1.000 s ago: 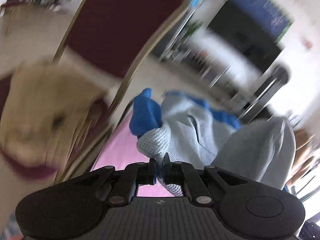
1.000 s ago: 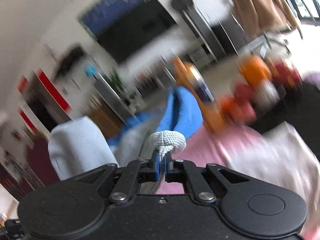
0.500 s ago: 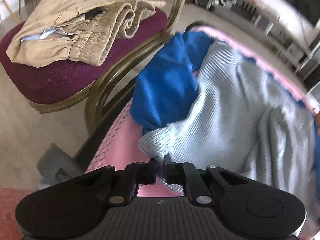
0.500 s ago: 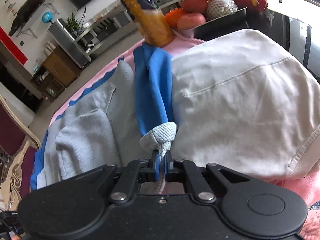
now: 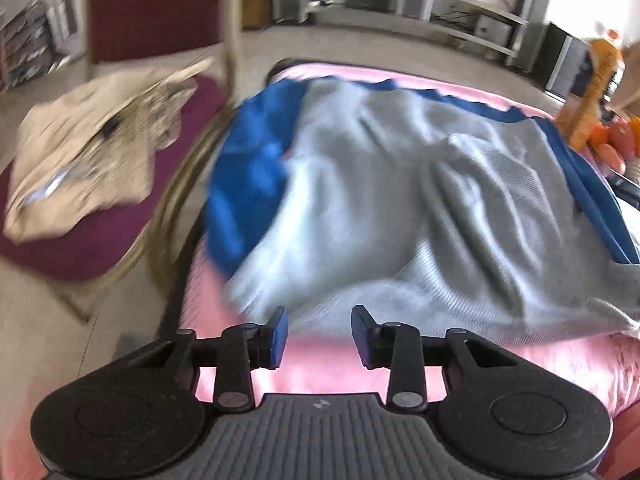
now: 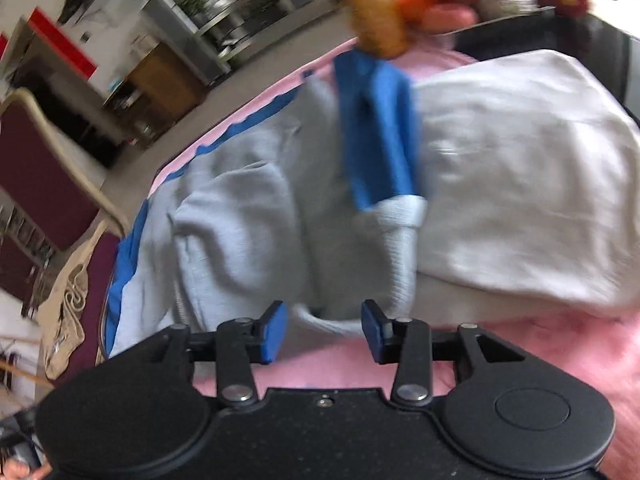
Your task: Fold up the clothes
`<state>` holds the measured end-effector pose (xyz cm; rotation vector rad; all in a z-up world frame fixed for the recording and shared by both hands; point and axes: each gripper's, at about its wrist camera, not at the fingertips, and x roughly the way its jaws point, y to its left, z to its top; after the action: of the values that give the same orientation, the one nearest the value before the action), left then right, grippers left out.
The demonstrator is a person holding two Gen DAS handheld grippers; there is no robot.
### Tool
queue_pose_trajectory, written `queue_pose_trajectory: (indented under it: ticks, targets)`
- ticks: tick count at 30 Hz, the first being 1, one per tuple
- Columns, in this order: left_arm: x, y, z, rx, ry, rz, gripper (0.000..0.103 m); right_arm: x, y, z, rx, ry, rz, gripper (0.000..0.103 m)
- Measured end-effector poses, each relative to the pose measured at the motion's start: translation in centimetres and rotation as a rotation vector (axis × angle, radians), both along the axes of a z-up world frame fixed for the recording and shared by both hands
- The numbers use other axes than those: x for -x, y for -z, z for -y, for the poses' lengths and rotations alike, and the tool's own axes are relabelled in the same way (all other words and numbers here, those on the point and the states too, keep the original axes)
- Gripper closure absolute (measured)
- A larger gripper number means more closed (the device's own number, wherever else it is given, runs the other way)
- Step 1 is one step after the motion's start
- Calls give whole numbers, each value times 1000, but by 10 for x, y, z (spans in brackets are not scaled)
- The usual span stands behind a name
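Grey-and-blue sweater (image 5: 400,200) just beyond both gaping grippers, left (image 5: 319,330) and right (image 6: 325,330).

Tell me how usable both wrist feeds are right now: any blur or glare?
Left wrist view: motion-smeared, worst over the beige clothes and chair; left gripper sharp, jaws open. Right wrist view: bottle and fruit streaked, grey sweater soft, right gripper crisp and open. Fisheye bending in both; no strong glare.

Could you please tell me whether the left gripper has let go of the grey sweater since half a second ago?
Yes. The left gripper now stands open, and the grey sweater hem lies free on the pink cover.
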<state>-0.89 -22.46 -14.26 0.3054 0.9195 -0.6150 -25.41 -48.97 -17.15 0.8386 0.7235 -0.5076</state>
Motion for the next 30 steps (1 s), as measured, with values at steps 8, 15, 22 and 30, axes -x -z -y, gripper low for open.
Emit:
queue_pose_trajectory:
  ticks: [8, 15, 22, 30]
  targets:
    - [-13, 37, 52, -92, 201, -11, 61, -64, 29, -6, 78, -232, -93, 43]
    - [34, 60, 63, -179, 403, 151, 95, -75, 51, -21, 149, -248, -173, 92]
    - [62, 22, 26, -72, 360, 230, 101, -43, 9, -38, 220, -217, 6, 94]
    - [76, 56, 10, -255, 343, 73, 101, -23, 13, -52, 153, -290, -119, 88]
